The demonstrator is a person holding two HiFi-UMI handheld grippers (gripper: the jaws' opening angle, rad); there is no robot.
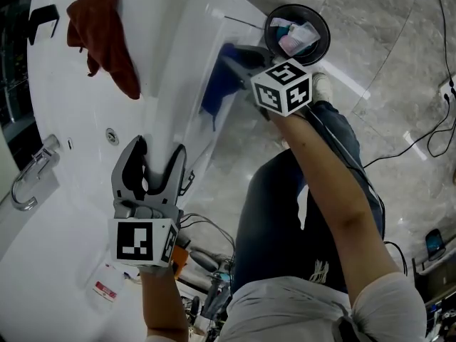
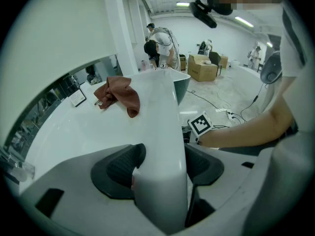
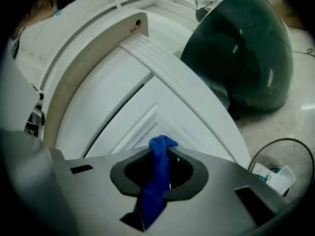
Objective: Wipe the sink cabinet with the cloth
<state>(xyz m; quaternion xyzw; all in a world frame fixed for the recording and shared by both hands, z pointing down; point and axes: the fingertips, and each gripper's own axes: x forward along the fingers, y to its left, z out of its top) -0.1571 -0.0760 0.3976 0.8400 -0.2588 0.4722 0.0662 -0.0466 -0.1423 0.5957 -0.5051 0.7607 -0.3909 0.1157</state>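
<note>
Glossy white cabinet (image 3: pixel 162 82), right gripper (image 3: pixel 158 156) clamping blue cloth (image 3: pixel 155 186), left gripper (image 2: pixel 162 162) spread astride rim (image 2: pixel 160 114)

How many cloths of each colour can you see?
blue cloth: 1
red cloth: 1
Total: 2

Grey marble floor (image 1: pixel 399 63) extends to the right of the right gripper (image 1: pixel 226 57). A black wastebasket (image 1: pixel 296 30) stands near that gripper, and cables (image 1: pixel 427 137) cross the floor. Ahead of the left gripper (image 2: pixel 160 167) are a white wall (image 2: pixel 59 33), ceiling strip lights (image 2: pixel 183 4) and cardboard boxes (image 2: pixel 203 67).
</note>
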